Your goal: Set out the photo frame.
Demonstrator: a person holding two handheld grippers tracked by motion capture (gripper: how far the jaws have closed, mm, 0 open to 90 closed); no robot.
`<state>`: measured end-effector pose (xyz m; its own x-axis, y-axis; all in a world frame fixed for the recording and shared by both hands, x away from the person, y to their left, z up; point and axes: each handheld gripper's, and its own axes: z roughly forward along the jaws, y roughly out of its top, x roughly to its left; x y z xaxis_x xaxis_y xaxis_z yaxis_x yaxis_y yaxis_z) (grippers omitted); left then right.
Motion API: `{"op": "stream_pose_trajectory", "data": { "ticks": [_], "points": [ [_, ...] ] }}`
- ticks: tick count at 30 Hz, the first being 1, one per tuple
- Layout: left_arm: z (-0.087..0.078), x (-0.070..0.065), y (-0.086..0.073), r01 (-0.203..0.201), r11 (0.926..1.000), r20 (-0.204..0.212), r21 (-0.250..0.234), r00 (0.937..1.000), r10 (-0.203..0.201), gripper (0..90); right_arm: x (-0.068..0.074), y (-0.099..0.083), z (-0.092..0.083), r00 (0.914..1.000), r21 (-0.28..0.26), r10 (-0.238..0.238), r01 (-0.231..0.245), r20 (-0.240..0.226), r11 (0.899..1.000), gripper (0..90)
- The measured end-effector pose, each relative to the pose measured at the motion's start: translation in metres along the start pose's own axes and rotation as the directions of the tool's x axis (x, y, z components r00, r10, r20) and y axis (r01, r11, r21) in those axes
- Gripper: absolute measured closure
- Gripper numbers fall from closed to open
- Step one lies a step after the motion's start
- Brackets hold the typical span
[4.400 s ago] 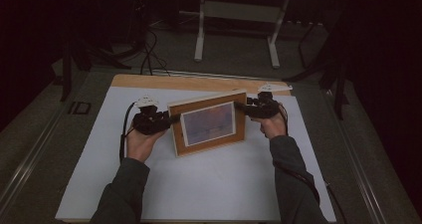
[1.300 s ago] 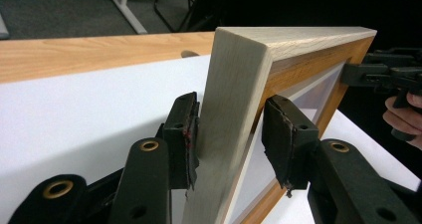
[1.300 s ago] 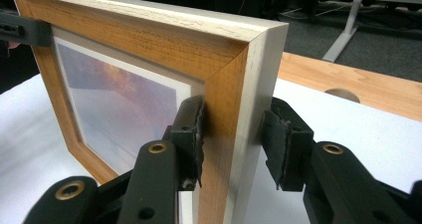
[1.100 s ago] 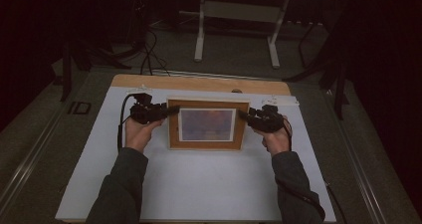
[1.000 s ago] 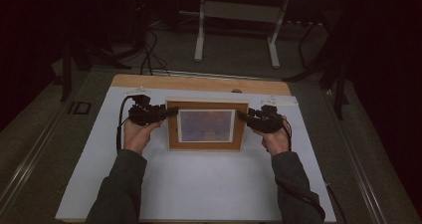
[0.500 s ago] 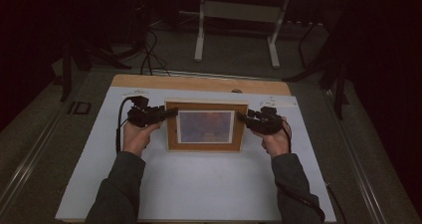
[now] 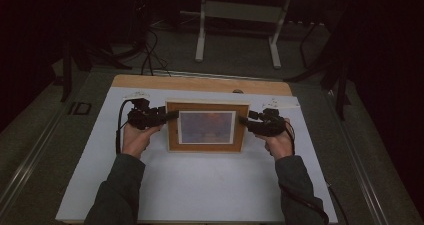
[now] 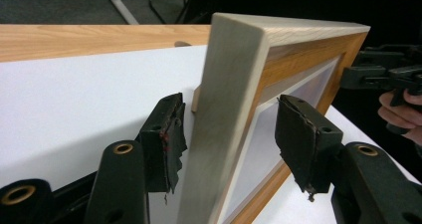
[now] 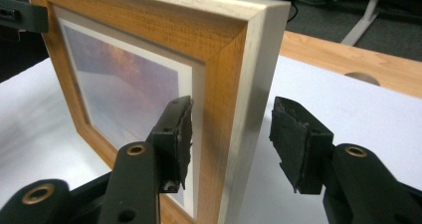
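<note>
Left gripper [image 8: 226, 139]: jaws released, having just been opening. The left edge of the picture frame [image 8: 234, 109] stood between the pads. The rear pad lay at or just beside the back edge; contact could not be confirmed. The front pad stood clear of the glass.

Right gripper [image 9: 229, 139]: jaws likewise released and just been opening. The frame's right edge stood between them. The front pad sat close against the frame's face; the rear pad was plainly apart from the back.

The picture frame stood upright and leaning back on the white sheet [image 7: 200, 185] covering the table [image 7: 200, 83], near its far side, with a hand on either flank. A wooden strip of table showed beyond the sheet. The person's sleeves [image 7: 117, 190] entered from the near edge.
</note>
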<state>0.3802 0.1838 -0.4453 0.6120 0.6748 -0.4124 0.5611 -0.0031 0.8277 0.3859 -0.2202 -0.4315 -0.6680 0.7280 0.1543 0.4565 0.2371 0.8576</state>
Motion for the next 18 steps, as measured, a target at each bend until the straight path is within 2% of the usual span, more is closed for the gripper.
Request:
{"op": "stream_pose_trajectory", "data": {
  "ticks": [10, 18],
  "points": [
    [-0.017, -0.003, -0.001, -0.031, 0.9992, -0.015, -0.024, 0.9994, 0.030, 46.3, -0.004, -0.004, -0.007, 0.9999, 0.009, 0.006, -0.006, -0.013, 1.000, 49.2],
    [-0.030, 0.001, -0.009, -0.029, 0.9992, -0.044, -0.028, 0.9986, 0.027, 46.0, -0.007, -0.010, -0.011, 0.9998, 0.025, 0.008, -0.008, -0.016, 1.000, 49.2]
  ]
}}
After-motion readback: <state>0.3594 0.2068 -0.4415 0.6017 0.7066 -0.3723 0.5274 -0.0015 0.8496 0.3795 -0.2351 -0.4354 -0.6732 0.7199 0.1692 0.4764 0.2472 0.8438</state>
